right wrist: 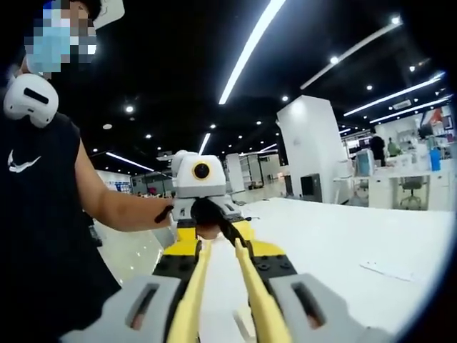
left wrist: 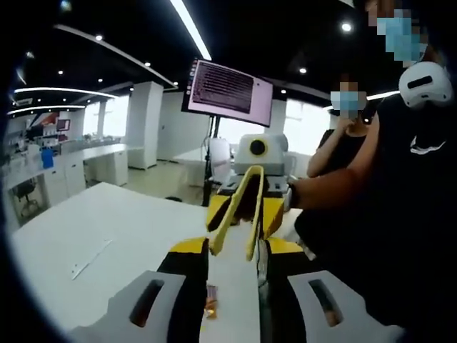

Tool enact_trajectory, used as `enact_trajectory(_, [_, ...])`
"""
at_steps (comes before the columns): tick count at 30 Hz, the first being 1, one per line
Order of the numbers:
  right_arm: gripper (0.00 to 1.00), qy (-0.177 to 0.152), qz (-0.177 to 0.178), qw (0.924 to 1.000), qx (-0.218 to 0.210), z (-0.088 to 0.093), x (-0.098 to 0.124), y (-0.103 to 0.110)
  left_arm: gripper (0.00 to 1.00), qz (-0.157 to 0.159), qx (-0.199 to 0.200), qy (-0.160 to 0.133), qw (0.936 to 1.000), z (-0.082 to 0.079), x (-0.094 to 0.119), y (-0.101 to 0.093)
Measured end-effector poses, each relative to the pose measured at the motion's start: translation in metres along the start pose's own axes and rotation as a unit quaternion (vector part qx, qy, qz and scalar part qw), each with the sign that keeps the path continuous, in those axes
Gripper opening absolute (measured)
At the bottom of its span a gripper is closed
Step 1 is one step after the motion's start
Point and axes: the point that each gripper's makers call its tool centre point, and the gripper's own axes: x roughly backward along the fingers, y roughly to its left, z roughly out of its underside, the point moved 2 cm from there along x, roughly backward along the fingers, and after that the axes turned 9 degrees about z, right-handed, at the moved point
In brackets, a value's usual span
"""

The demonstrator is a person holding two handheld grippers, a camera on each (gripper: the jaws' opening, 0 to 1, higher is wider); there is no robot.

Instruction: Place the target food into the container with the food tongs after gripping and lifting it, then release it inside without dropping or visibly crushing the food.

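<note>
table: white, a little strip of paper lying on the left part
screen: on a stand at the far side, text on it
left gripper: jaws close together down near the camera
tongs: yellow, in the right gripper, arms narrow with a gap, nothing between them
food: can't tell where it is
person: black top, holding both grippers facing each other

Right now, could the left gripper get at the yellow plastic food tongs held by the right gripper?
Probably yes: the yellow plastic food tongs, in the right gripper, point their tips at the left gripper, whose jaws look apart; nothing stands between.
</note>
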Motion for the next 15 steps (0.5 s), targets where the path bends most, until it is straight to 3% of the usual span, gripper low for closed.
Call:
enact_trajectory(5, [0.24,0.021,0.000,0.9996,0.016,0.001,0.004,-0.001,0.55,-0.047,-0.034,0.020,0.9981,0.007,0.008,0.010])
enact_trajectory(9, [0.24,0.039,0.019,0.9984,0.036,0.005,0.007,-0.011,0.77,-0.098,-0.046,0.031,0.9936,0.021,0.024,0.020])
enact_trajectory(13, [0.24,0.049,0.029,0.9972,0.048,0.008,0.011,-0.019,0.98,-0.121,-0.021,0.020,0.9923,0.035,0.040,0.021])
enact_trajectory(15, [0.24,0.062,0.037,0.9947,0.074,0.013,0.014,-0.024,0.99,-0.135,-0.011,0.006,0.9908,0.042,0.052,0.019])
